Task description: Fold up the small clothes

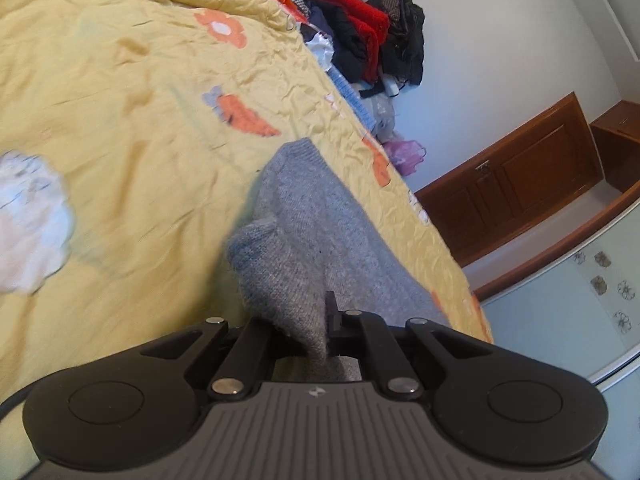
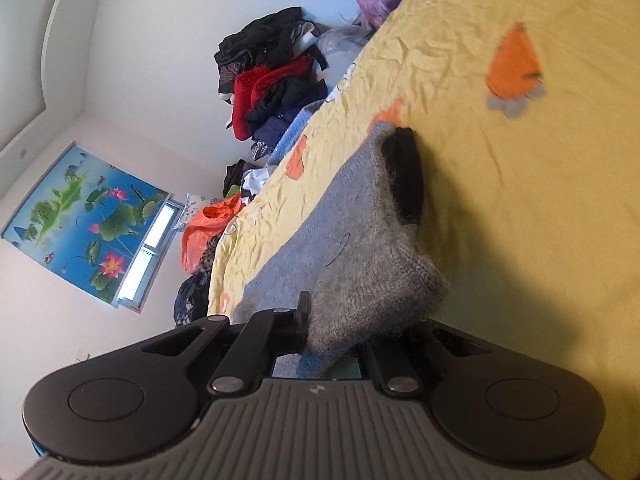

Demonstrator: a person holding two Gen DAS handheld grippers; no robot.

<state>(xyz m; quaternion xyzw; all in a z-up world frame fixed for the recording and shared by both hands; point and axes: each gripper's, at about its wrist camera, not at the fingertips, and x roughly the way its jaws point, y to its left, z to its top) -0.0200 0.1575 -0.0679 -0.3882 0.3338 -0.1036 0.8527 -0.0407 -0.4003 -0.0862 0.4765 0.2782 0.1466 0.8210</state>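
My left gripper (image 1: 320, 320) and my right gripper (image 2: 320, 320) each pinch an edge of the sweater (image 1: 320, 220), which trails away over the bedspread (image 1: 120, 80). A clothes pile (image 1: 368, 32) sits beyond the bed's far edge, against the wall (image 1: 500, 40).

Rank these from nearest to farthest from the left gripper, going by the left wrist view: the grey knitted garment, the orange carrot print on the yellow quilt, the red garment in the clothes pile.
1. Grey knitted garment: clamped in the left gripper, straight ahead.
2. Orange carrot print: on the yellow quilt, beyond the garment, slightly left.
3. Red garment: in the pile against the wall, top of view.
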